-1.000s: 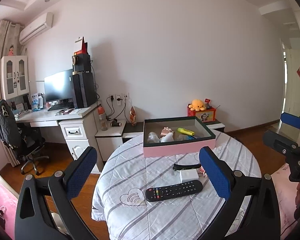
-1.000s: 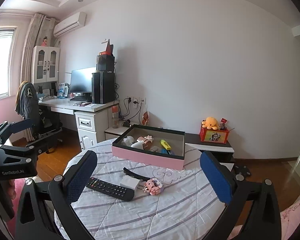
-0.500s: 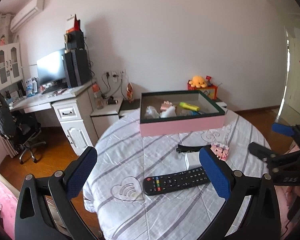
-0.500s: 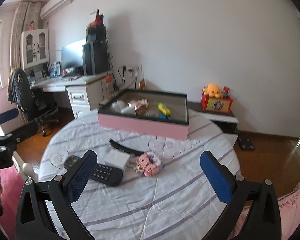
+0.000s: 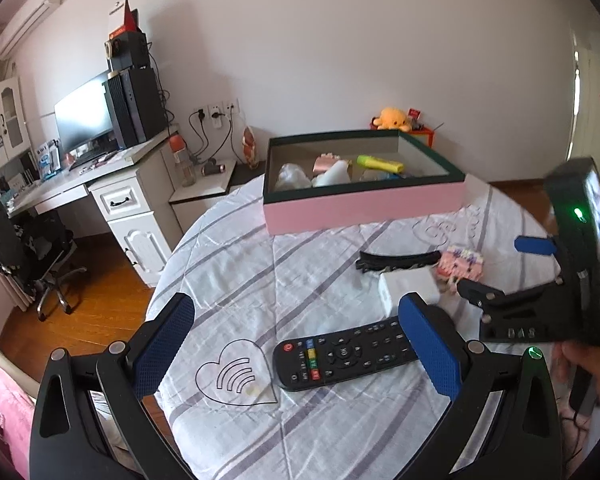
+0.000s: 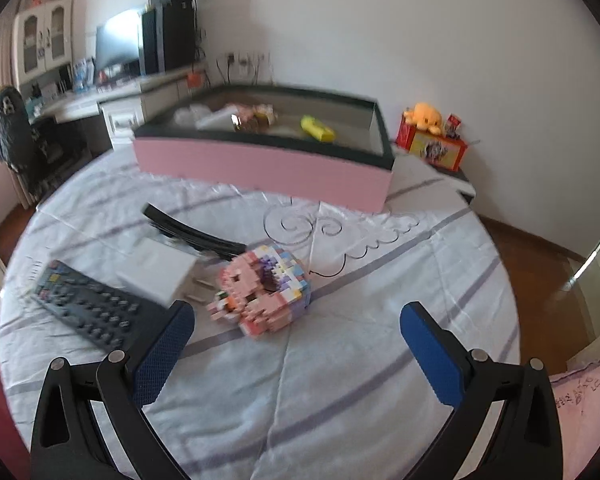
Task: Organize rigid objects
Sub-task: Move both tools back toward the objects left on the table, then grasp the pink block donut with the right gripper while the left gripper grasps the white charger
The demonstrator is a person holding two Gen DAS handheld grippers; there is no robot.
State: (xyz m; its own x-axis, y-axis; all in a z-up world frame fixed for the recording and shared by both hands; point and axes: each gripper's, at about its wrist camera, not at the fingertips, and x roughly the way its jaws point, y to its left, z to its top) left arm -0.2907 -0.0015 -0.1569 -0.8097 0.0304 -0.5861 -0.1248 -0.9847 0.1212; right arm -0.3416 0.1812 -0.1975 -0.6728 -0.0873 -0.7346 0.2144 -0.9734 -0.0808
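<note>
A black remote (image 5: 340,354) lies on the round table, just ahead of my open, empty left gripper (image 5: 296,344). Behind it are a white block (image 5: 408,290), a black curved clip (image 5: 396,260) and a pink brick toy (image 5: 462,264). My right gripper (image 6: 298,346) is open and empty, with the pink brick toy (image 6: 260,294) just ahead between its blue pads. The remote (image 6: 88,308), white block (image 6: 156,270) and clip (image 6: 192,230) lie to its left. The right gripper (image 5: 512,276) shows at the right of the left wrist view.
A pink box with a dark rim (image 5: 364,202) holds several items at the table's far side; it also shows in the right wrist view (image 6: 260,164). A white desk (image 5: 112,184) and an office chair (image 5: 40,248) stand to the left.
Both grippers have moved forward and down toward the table. The right gripper has closed in on the pink brick toy. Both stay open.
</note>
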